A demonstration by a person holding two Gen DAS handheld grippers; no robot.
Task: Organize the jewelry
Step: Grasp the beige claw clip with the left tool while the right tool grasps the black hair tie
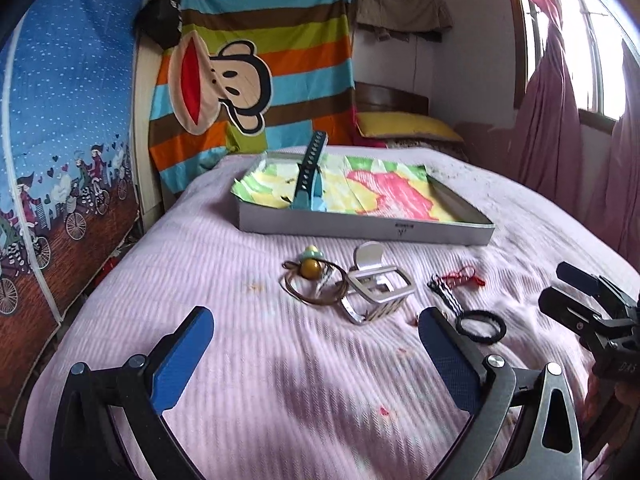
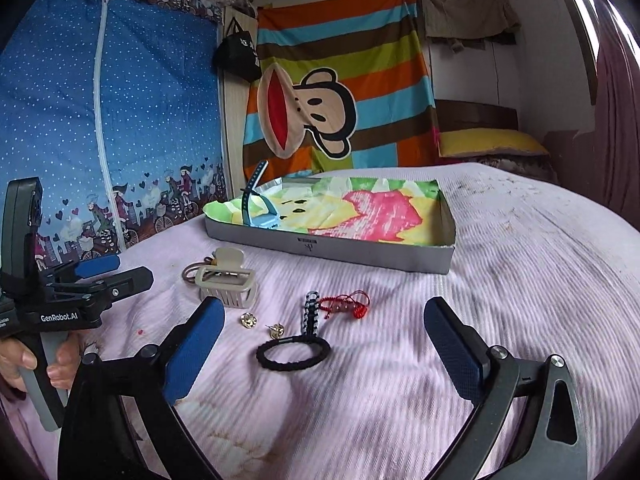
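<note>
Bed point(image 2: 400, 400) with lilac ribbed cover serves as work surface. Loose pieces lie in a row in front of a shallow grey tray point(image 1: 360, 230) lined with bright painted paper; the lining probably keeps small items visible.

Left to right, right wrist view:
- Left gripper point(image 1: 316, 356), jaws wide apart, nothing between them, aimed at the row's left end. A hand point(image 2: 24, 360) holds its grip.
- Brown cord loop with a yellow bead point(image 1: 312, 268), partly tucked under the hair claw.
- Pale hair claw point(image 2: 226, 280), resting on its teeth.
- Two small gold studs point(image 2: 249, 320), lying apart from each other, just beyond the right gripper's left finger.
- Black hair tie point(image 2: 293, 353), flat, touching a black-and-white braided strap point(image 2: 311, 312).
- Red cord bracelet point(image 2: 348, 304), tangled, beside the braid.
- Right gripper point(image 2: 324, 356), jaws spread wide, empty; the hair tie lies between the fingers, untouched.

In the tray: one teal watch strap point(image 2: 256, 200), standing up at the left end. Judgement: sorting barely begun; hair tie looks like the nearest pick.
</note>
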